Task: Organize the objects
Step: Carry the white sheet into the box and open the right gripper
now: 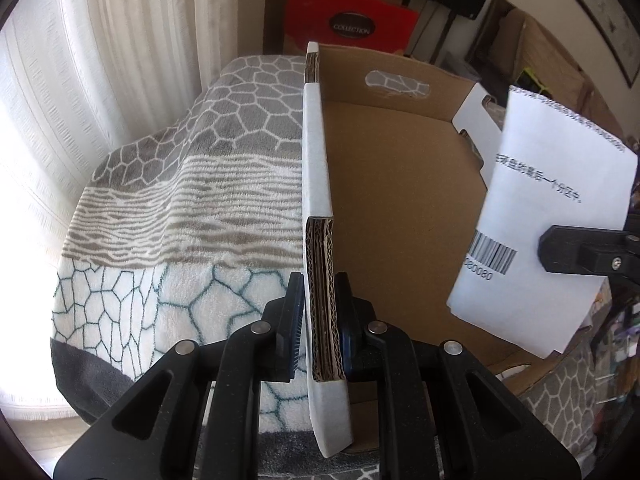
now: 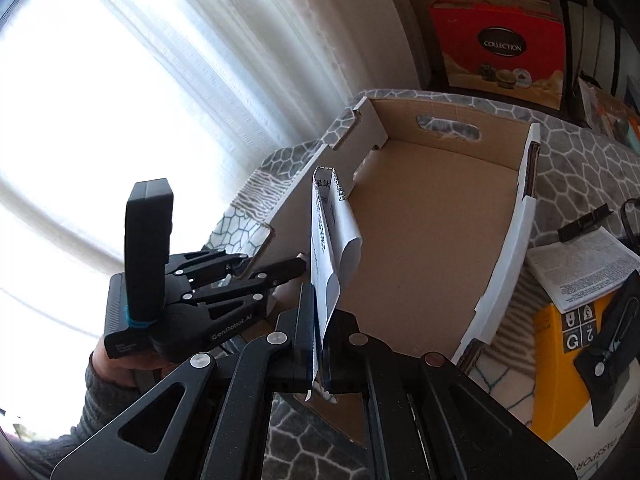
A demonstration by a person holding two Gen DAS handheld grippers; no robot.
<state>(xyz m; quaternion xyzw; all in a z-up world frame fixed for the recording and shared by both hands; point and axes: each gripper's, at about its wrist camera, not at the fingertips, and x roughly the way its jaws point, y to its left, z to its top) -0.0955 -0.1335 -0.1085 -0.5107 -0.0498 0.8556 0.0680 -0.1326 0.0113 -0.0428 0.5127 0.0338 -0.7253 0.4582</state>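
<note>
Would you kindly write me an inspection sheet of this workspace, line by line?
Surface: patterned grey and white blanket under the box.
Job's things: open cardboard box, empty inside; folded white printed paper with a barcode, held above the box.
Clutter: yellow box with a printed sheet on it, right of the cardboard box.
Grippers: left gripper shut on the box's side wall; right gripper shut on the paper.
Cables: a dark cable at the far right edge, route unclear.
Surroundings: white curtains, red box marked COLLECTION behind.
</note>
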